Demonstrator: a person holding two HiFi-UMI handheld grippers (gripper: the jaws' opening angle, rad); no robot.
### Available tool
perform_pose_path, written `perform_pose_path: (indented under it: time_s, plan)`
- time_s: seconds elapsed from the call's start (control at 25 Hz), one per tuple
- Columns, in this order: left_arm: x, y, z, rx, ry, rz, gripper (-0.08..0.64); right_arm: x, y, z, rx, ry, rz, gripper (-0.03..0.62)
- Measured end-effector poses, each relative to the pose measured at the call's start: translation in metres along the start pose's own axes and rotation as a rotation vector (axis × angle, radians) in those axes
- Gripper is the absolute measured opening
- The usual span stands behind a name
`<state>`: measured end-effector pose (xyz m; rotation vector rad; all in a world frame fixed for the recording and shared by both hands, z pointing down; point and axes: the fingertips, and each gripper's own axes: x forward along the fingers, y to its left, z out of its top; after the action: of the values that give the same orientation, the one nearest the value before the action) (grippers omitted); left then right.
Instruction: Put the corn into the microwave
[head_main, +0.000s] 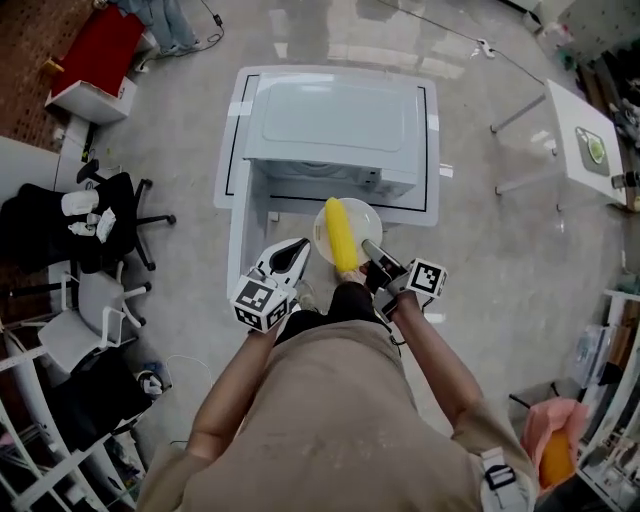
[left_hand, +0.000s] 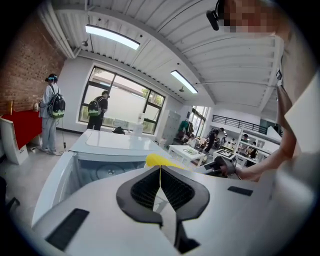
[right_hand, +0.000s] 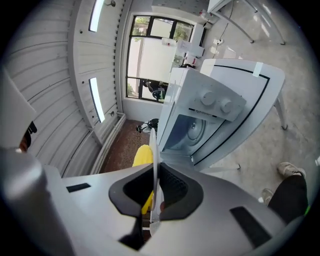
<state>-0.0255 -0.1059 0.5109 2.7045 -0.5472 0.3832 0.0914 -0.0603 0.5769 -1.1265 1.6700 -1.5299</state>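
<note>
Both sets of fingers are pinched shut on the plate (head_main: 370, 220): the left gripper (head_main: 299, 249) on its left rim, the right gripper (head_main: 369, 247) on its right rim. Corn (head_main: 341, 235) lies on the plate between them, just ahead of both tips and about equally near each, with its long axis pointing away from the person toward the microwave (head_main: 330, 125). Farther on, its cavity looks open on the bench (head_main: 236, 140), so the carry should run straight forward.
</note>
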Motion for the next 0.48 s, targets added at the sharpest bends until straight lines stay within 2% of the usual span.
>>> perform_pose_path:
  time_s: [0.16,0.48]
  plan:
    - [0.016,0.007,0.006,-0.016,-0.017,0.075,0.006,0.013,-0.027,0.012,0.017,0.081,-0.068,0.025]
    - [0.036,0.043,-0.007,-0.017,0.001,0.211,0.005,0.062,-0.083,0.027,0.026,0.138,-0.061,0.025]
